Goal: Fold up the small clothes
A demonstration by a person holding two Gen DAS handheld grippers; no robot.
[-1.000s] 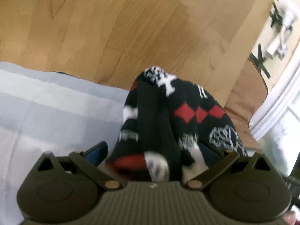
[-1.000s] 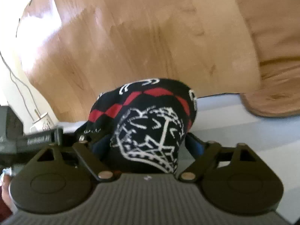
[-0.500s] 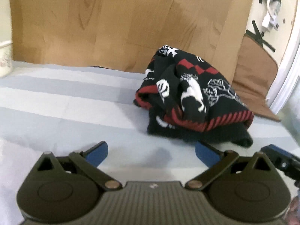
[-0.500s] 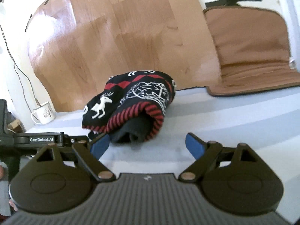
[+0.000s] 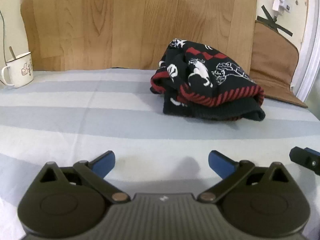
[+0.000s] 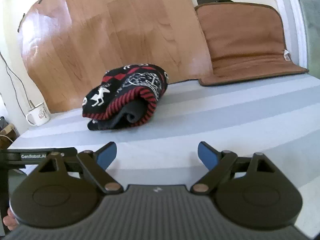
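Sweater [image 5: 206,84] lies bundled, loosely folded on striped sheet [image 5: 80,108]. Left gripper [image 5: 161,160] and right gripper [image 6: 157,154] both released, empty, well apart from it. Fold looks done; tidying possibly left.

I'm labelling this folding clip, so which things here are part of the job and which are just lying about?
Part of the job:
- black, red and white knitted garment, bundled on the striped cloth
- left gripper, open
- right gripper, open

Just lying about:
- white mug with a utensil in it
- brown cushion against the wall
- wood-pattern sheet behind
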